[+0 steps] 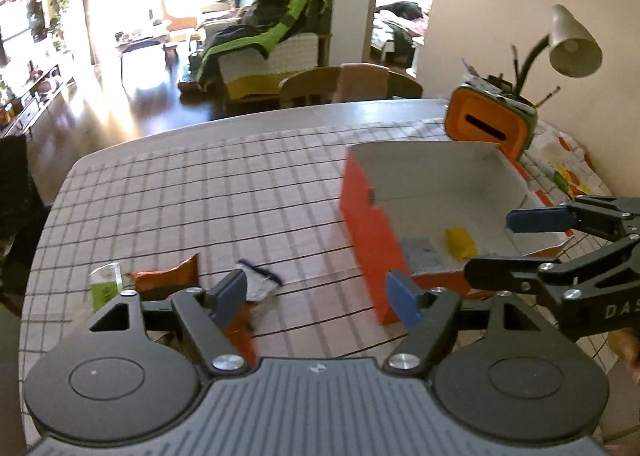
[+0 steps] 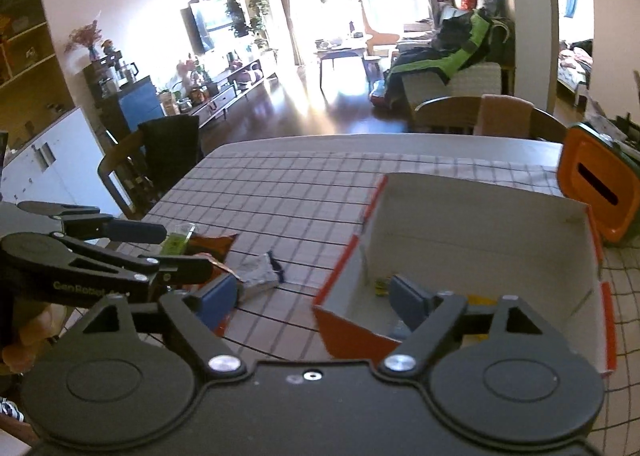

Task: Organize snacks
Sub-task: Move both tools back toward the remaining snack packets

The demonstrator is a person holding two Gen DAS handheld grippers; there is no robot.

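An open box, orange outside and white inside (image 1: 372,232) (image 2: 480,224), stands on the checked tablecloth at the right. In it lie a yellow snack (image 1: 460,242) (image 2: 480,299) and a grey-blue packet (image 1: 424,252). Left of the box, a silver packet (image 1: 258,280) (image 2: 260,276), a brown packet (image 1: 168,276) (image 2: 212,246) and a green packet (image 1: 105,284) (image 2: 178,242) lie on the cloth. My left gripper (image 1: 318,292) (image 2: 168,250) hovers open over these packets, holding nothing. My right gripper (image 2: 314,298) (image 1: 496,248) is open and empty at the box's near left corner.
An orange container with a slot (image 1: 484,124) (image 2: 596,184) and a desk lamp (image 1: 572,40) stand behind the box. Wooden chairs (image 1: 312,86) line the table's far edge, and another chair (image 2: 120,168) stands at its left side. A red item (image 1: 240,332) lies under my left gripper's finger.
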